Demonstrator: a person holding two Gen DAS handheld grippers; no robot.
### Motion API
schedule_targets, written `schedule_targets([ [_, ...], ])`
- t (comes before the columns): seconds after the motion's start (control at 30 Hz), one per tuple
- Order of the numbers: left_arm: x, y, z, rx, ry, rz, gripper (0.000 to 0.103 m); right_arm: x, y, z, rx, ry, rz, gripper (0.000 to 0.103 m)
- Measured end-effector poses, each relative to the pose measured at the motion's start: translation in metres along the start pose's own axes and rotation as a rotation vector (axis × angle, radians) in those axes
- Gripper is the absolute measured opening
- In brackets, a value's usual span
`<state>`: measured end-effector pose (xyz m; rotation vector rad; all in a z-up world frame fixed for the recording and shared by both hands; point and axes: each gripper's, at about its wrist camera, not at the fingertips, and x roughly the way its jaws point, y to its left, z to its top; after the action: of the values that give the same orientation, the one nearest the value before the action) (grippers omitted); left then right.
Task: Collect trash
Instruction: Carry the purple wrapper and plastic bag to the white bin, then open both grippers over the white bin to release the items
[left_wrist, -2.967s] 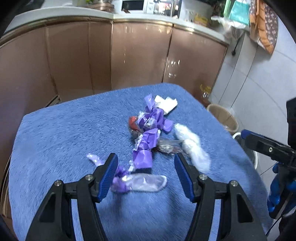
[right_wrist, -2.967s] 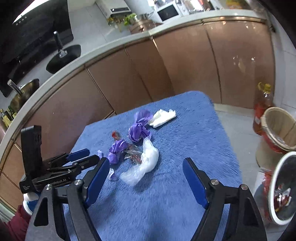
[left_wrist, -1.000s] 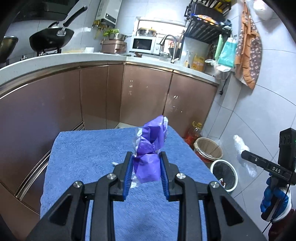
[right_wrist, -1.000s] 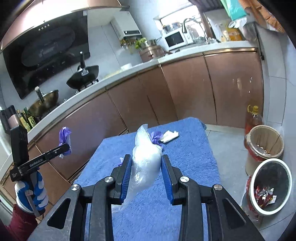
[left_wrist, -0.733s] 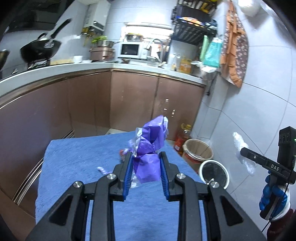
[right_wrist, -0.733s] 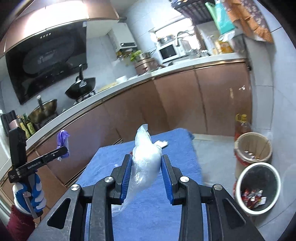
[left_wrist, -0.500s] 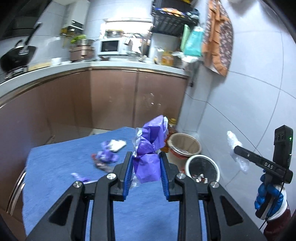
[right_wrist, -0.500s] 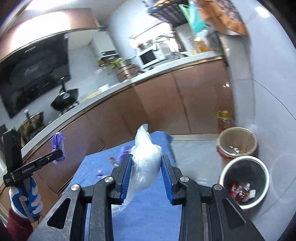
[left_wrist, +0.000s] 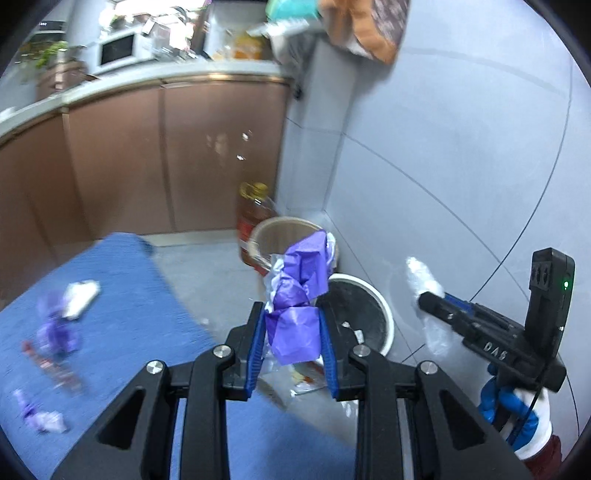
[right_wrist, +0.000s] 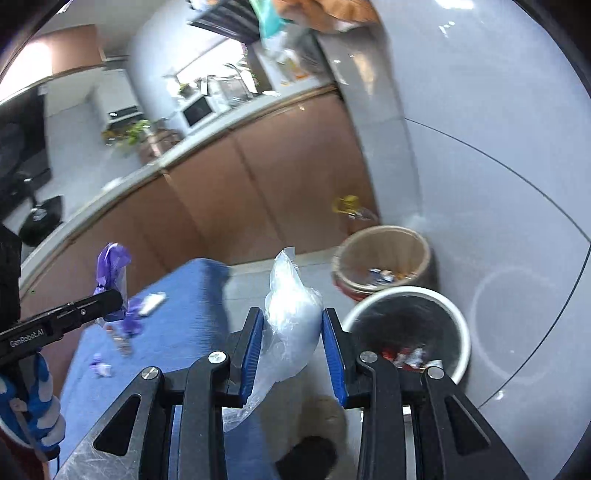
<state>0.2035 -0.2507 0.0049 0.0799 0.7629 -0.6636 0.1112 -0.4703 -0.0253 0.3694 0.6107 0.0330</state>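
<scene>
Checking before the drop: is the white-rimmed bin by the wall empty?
No. In the right wrist view the white-rimmed bin already holds red and silvery wrappers at its bottom.

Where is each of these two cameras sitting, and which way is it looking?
Left wrist: rides the left tool, aimed down over its purple wrapper at the bins; the gloved right hand shows.
Right wrist: rides the right tool, aimed down over its clear plastic bag; the gloved left hand shows.
Shared: white-rimmed bin, blue cloth.
</scene>
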Motion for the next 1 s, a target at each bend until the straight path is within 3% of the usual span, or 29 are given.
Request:
schedule_targets([
  [0.3,0.129,-0.041,0.02,0.013,0.137,-0.083,0.028,0.056,-0.064,-0.002,0.053,0.051,-0.145,0.032],
  [0.6,0.218,-0.044,0.027,-0.07,0.231,-0.157,0.029,0.11,-0.086,-0.014,0.017,0.114,-0.265,0.035],
  [0.67,0.232,-0.046,0.03,-0.085,0.245,-0.177,0.033,0.117,-0.09,-0.016,0.01,0.126,-0.297,0.044],
  [0.73,0.24,-0.048,0.031,-0.095,0.249,-0.186,0.047,0.12,-0.095,-0.02,0.012,0.134,-0.315,0.049],
  [0.77,0.242,-0.048,0.031,-0.102,0.247,-0.188,0.049,0.12,-0.098,-0.022,0.015,0.139,-0.321,0.049],
  [1.0,0.218,-0.044,0.029,-0.103,0.207,-0.175,0.049,0.108,-0.096,-0.028,0.04,0.138,-0.315,0.049],
])
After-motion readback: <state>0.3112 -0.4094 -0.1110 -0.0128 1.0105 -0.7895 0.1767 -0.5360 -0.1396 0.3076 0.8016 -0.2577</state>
